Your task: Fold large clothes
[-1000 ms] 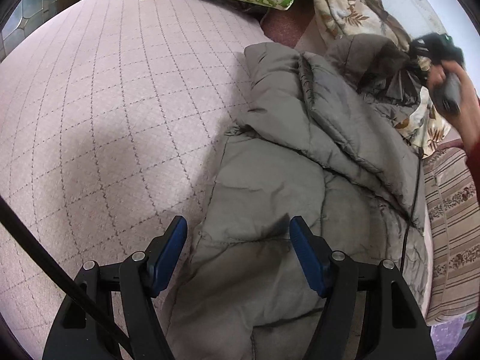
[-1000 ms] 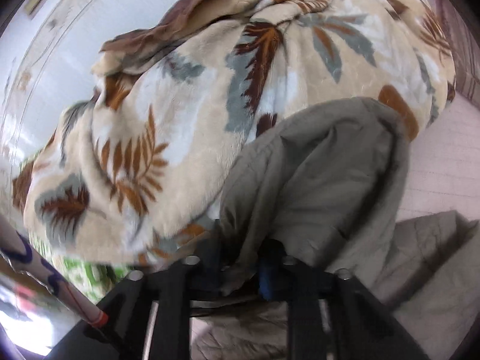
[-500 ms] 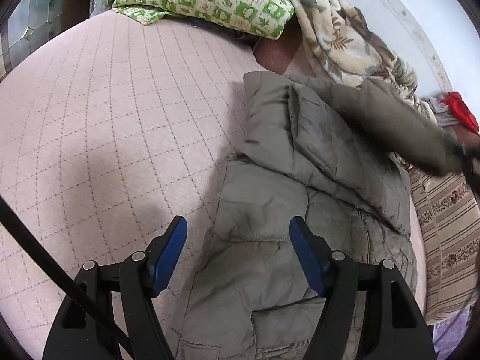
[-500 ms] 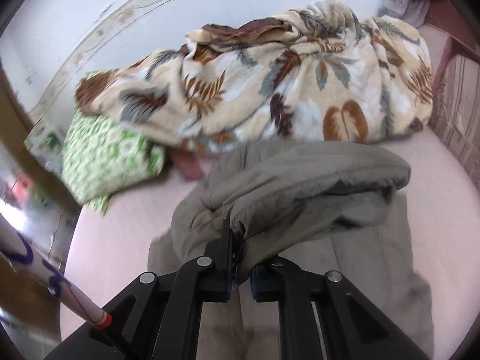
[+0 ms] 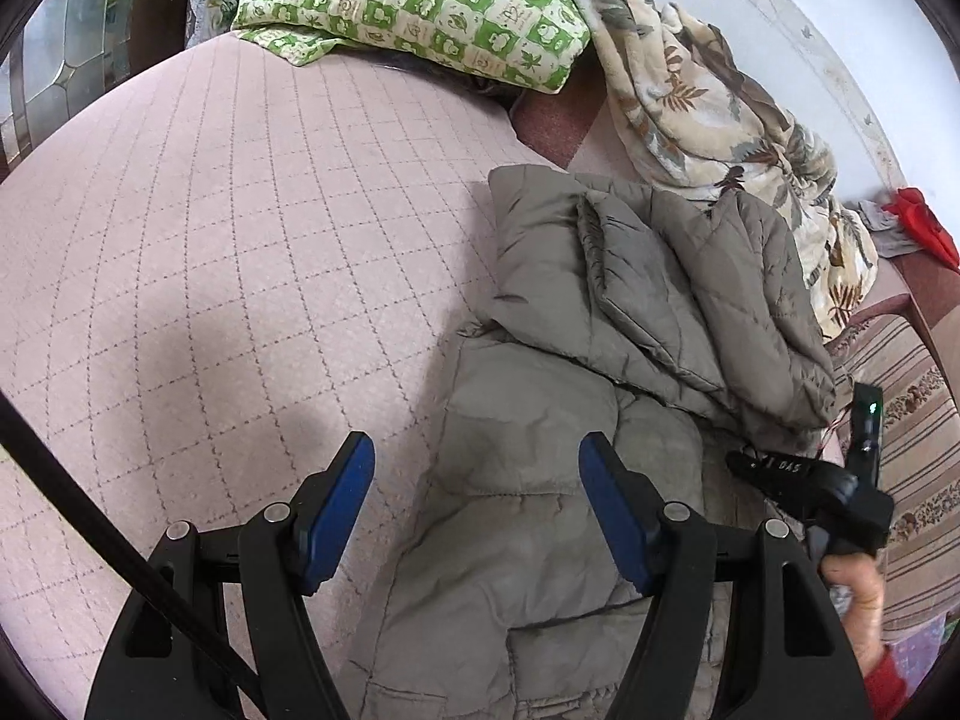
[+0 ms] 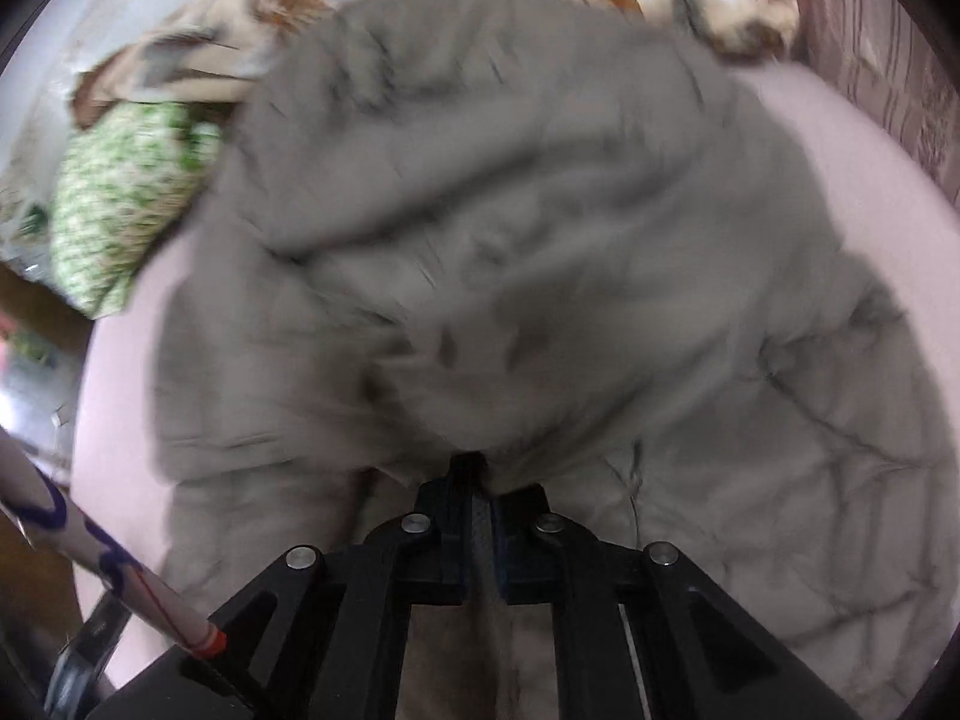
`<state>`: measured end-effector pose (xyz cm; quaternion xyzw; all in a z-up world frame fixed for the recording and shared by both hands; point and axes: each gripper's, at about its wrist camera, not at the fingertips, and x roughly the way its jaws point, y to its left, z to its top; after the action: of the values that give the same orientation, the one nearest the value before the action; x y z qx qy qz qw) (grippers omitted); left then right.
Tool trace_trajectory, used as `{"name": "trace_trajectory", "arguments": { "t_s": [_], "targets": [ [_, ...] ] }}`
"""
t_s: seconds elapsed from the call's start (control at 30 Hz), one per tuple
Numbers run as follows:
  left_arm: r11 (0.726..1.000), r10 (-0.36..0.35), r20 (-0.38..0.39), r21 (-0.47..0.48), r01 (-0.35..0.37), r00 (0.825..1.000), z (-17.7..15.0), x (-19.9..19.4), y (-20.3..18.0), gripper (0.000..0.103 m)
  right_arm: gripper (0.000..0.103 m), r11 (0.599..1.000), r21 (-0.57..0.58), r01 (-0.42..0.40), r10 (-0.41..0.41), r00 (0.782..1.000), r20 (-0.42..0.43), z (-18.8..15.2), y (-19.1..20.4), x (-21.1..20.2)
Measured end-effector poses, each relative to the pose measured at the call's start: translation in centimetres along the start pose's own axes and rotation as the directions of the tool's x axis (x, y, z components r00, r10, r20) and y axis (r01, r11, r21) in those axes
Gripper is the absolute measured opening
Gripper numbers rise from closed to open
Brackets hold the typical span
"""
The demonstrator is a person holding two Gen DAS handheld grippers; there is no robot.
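Observation:
A grey-olive padded jacket [image 5: 528, 396] lies on the pink quilted bed cover [image 5: 210, 210], with one sleeve [image 5: 738, 312] folded across its upper body. My left gripper [image 5: 475, 450] hovers open above the jacket's lower left edge, nothing between its blue pads. My right gripper [image 6: 477, 480] is shut on a pinch of the jacket's fabric [image 6: 510, 240], which fills the blurred right wrist view. In the left wrist view the right gripper [image 5: 744, 463] sits low at the jacket's right edge, held by a hand [image 5: 852, 600].
A green-checked pillow [image 5: 420, 6] and a leaf-patterned blanket [image 5: 708, 96] lie at the far side by the wall. Striped fabric [image 5: 900, 432] borders the jacket on the right, with a red cloth [image 5: 918, 222] beyond. Bare bed cover spreads to the left.
My right gripper has swung the sleeve from up by the blanket across and down onto the jacket's body. The left gripper rose slightly, then held still.

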<state>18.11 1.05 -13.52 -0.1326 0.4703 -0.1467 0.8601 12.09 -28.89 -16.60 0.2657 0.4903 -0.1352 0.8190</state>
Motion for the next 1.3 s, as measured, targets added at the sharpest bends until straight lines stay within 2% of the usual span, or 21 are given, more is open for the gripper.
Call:
{"name": "trace_trajectory", "arguments": {
  "t_s": [0.1,0.17,0.23,0.33,0.43,0.5,0.53,0.57,0.6,0.63,0.67,0.73,0.8,0.83,0.9,1.0,1.07,1.2,1.3],
  "targets": [
    [1.0,0.001,-0.009,-0.017,-0.001,1.0,0.0,0.1,0.3,0.07,0.003,0.998,0.026,0.05,-0.05,0.999,-0.017,0.0,-1.2,2.7],
    [1.0,-0.003,-0.007,-0.022,0.002,1.0,0.0,0.0,0.4,0.07,0.005,0.998,0.035,0.044,-0.044,0.999,0.006,-0.2,-1.4,2.3],
    [1.0,0.001,0.001,-0.019,-0.001,1.0,0.1,-0.2,0.3,0.07,0.006,0.999,-0.016,0.051,-0.051,0.999,0.004,-0.7,-0.8,1.2],
    [1.0,0.003,0.003,-0.018,-0.003,1.0,0.0,-0.3,0.2,0.07,0.011,0.989,-0.137,0.056,-0.05,0.998,0.046,-2.0,0.2,-2.7],
    [1.0,0.003,-0.004,-0.017,-0.003,1.0,-0.1,-0.4,0.2,0.07,0.013,0.984,-0.169,0.049,-0.03,0.993,0.113,-2.4,0.3,-6.8],
    [1.0,0.009,-0.004,-0.011,-0.009,1.0,-0.2,-0.4,0.2,0.07,0.015,0.981,-0.183,0.067,-0.033,0.982,0.186,-1.5,0.5,-9.4],
    [1.0,0.012,-0.003,-0.008,-0.012,1.0,-0.2,-0.4,0.1,0.07,0.019,0.979,-0.188,0.084,-0.043,0.976,0.212,-1.2,0.8,-10.0],
    [1.0,0.014,-0.002,-0.006,-0.014,1.0,-0.2,-0.4,0.1,0.07,0.036,0.974,-0.196,0.117,-0.063,0.964,0.259,-0.5,1.3,-10.7],
    [1.0,0.019,0.0,-0.005,-0.019,1.0,-0.3,-0.4,0.1,0.07,0.063,0.966,-0.199,0.162,-0.096,0.948,0.304,0.3,1.9,-11.0],
    [1.0,0.023,0.001,-0.004,-0.023,1.0,-0.2,-0.4,0.2,0.07,0.072,0.961,-0.2,0.193,-0.119,0.936,0.33,0.9,2.7,-10.7],
    [1.0,0.022,0.001,-0.007,-0.022,1.0,-0.2,-0.3,0.2,0.07,0.074,0.955,-0.202,0.216,-0.138,0.93,0.34,1.7,3.1,-10.2],
    [1.0,0.014,-0.004,-0.014,-0.014,1.0,-0.1,-0.2,0.4,0.07,0.073,0.947,-0.184,0.264,-0.191,0.922,0.336,4.1,3.8,-8.6],
    [1.0,0.015,-0.008,-0.017,-0.015,1.0,0.0,0.1,0.5,0.07,0.055,0.94,-0.169,0.296,-0.223,0.909,0.353,5.4,3.9,-7.0],
    [1.0,0.015,-0.01,-0.018,-0.015,1.0,0.1,0.2,0.5,0.07,0.053,0.936,-0.169,0.309,-0.235,0.905,0.355,5.8,3.8,-6.3],
    [1.0,0.012,-0.018,-0.02,-0.012,1.0,0.1,0.3,0.5,0.07,0.052,0.928,-0.175,0.33,-0.257,0.905,0.34,6.8,3.9,-4.2],
    [1.0,0.007,-0.025,-0.023,-0.007,1.0,0.2,0.5,0.5,0.07,0.052,0.918,-0.189,0.349,-0.302,0.923,0.238,6.7,3.0,0.2],
    [1.0,0.006,-0.025,-0.024,-0.007,1.0,0.2,0.5,0.5,0.07,0.052,0.903,-0.215,0.372,-0.332,0.922,0.2,6.2,2.5,2.5],
    [1.0,0.008,-0.02,-0.025,-0.009,1.0,0.1,0.4,0.5,0.07,0.052,0.886,-0.232,0.401,-0.356,0.909,0.216,6.3,3.3,1.9],
    [1.0,0.012,-0.023,-0.027,-0.013,1.0,0.0,0.5,0.5,0.07,0.052,0.904,-0.192,0.381,-0.313,0.898,0.309,6.0,4.4,-1.5]
  ]
}}
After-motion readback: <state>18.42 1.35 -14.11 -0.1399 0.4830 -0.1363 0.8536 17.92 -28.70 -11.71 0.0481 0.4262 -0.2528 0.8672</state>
